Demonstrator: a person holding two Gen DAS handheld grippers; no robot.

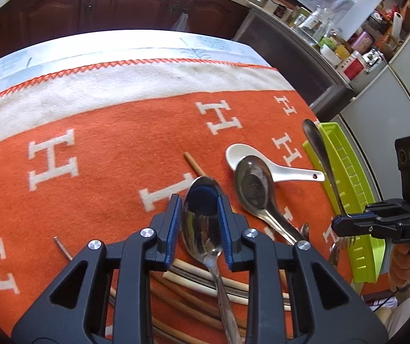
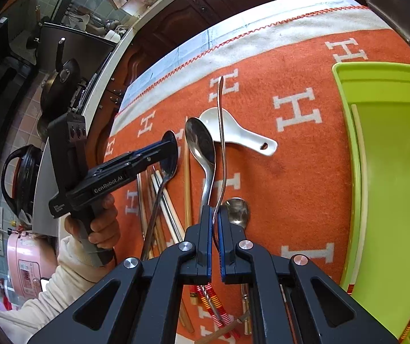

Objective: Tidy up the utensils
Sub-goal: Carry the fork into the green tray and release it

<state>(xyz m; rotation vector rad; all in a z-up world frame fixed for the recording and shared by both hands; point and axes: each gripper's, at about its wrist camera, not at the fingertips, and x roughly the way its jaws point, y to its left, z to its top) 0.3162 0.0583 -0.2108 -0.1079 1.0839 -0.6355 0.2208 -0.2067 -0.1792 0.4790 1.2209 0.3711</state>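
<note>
My left gripper (image 1: 200,200) is shut on the bowl of a steel spoon (image 1: 205,229), whose handle runs back under the gripper. In the right wrist view the left gripper (image 2: 173,149) and its spoon (image 2: 167,169) are over a pile of chopsticks (image 2: 161,195). My right gripper (image 2: 215,215) is shut on a thin steel utensil (image 2: 220,132) seen edge on, handle pointing away, head hidden. In the left wrist view the right gripper (image 1: 339,223) holds this utensil (image 1: 319,152) by the green tray (image 1: 345,172).
A white ceramic spoon (image 2: 233,132) and a large steel spoon (image 2: 202,143) lie on the orange cloth (image 2: 291,172). Another spoon bowl (image 2: 237,207) lies by my right fingers. The green tray (image 2: 391,172) holds white chopsticks (image 2: 361,172). Dark cabinets stand beyond the table.
</note>
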